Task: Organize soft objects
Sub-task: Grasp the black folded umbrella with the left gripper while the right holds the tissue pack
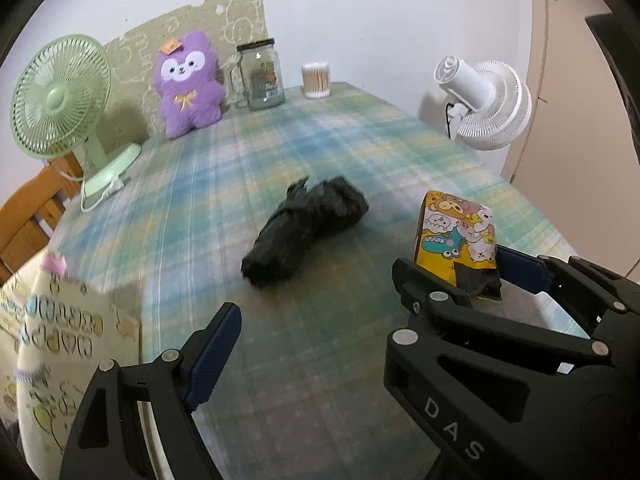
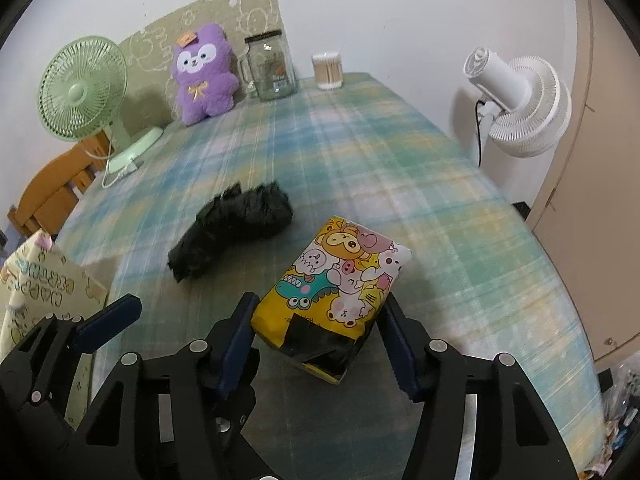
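Right tool [image 2: 320,340] astride cartoon-print yellow pack [image 2: 340,284], pads at its sides.

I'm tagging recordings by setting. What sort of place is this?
Probably a home room: a table under a plaid cloth, a purple plush and a green desk fan against the wall, a wooden chair alongside.

Black grippers, blue fingers [image 2: 236,344], silver screws, "DAS" mark, prob. plastic.

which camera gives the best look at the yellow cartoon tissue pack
The right wrist view: the yellow tissue pack sits near centre, its printed top fully visible between the right gripper fingers. The left wrist view shows it off to the right, partly hidden behind that gripper.
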`<action>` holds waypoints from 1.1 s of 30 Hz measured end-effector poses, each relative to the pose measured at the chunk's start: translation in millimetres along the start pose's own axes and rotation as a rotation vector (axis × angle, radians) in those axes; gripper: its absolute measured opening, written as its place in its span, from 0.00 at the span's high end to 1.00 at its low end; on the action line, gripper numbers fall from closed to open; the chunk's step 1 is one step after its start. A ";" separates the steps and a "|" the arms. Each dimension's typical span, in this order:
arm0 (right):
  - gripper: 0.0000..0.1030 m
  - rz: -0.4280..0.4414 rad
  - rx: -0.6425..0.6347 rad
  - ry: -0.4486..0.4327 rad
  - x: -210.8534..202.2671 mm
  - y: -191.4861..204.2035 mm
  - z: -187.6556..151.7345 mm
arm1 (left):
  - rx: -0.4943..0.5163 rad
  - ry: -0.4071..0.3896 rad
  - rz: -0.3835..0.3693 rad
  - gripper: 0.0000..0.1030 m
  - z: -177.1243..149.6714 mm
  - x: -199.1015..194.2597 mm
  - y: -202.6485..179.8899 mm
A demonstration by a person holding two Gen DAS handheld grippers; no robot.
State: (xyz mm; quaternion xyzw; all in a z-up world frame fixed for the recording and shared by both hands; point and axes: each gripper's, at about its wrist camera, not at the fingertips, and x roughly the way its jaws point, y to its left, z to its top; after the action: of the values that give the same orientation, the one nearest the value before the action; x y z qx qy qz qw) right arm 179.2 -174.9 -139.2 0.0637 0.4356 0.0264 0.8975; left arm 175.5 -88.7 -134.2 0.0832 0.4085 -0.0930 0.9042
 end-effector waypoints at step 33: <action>0.39 -0.055 0.006 -0.042 15.1 -11.8 53.0 | -0.075 -0.016 -0.002 0.21 50.4 40.0 13.7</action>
State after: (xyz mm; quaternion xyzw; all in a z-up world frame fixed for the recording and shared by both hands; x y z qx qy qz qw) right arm 230.1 -189.9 -120.1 0.0551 0.4184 -0.0011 0.9066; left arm 241.1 -90.8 -130.5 0.0484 0.4046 -0.0790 0.9098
